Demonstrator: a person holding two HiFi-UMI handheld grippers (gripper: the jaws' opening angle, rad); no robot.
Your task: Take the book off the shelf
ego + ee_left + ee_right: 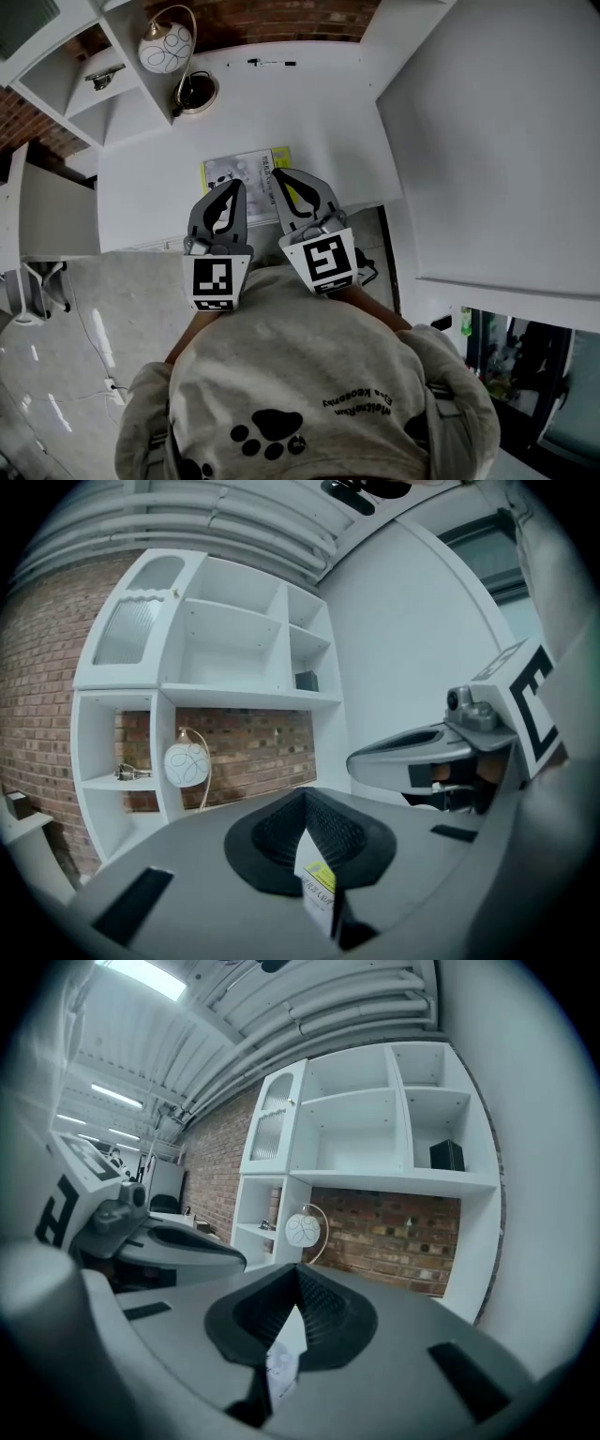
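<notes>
Fingers point(202, 221) of my left gripper point(233, 187) and right gripper point(289, 178) pressed together, side by side; book point(240, 172) flat on tabletop point(319, 112) under both tips, lengthwise across them.

The book point(246, 173) is thin, with a grey-and-white cover and a yellow strip along one edge. It lies flat near the white desk's point(309, 112) front edge.

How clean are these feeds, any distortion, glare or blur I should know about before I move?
Head view: even light, the white desk washed out, straight edges bowed. Left gripper view: heavy fisheye with dark corners; the near tongs look soft, the shelf unit sharp. Right gripper view: same fisheye, ceiling lights glare at top left, the book sliver is blurred.
</notes>
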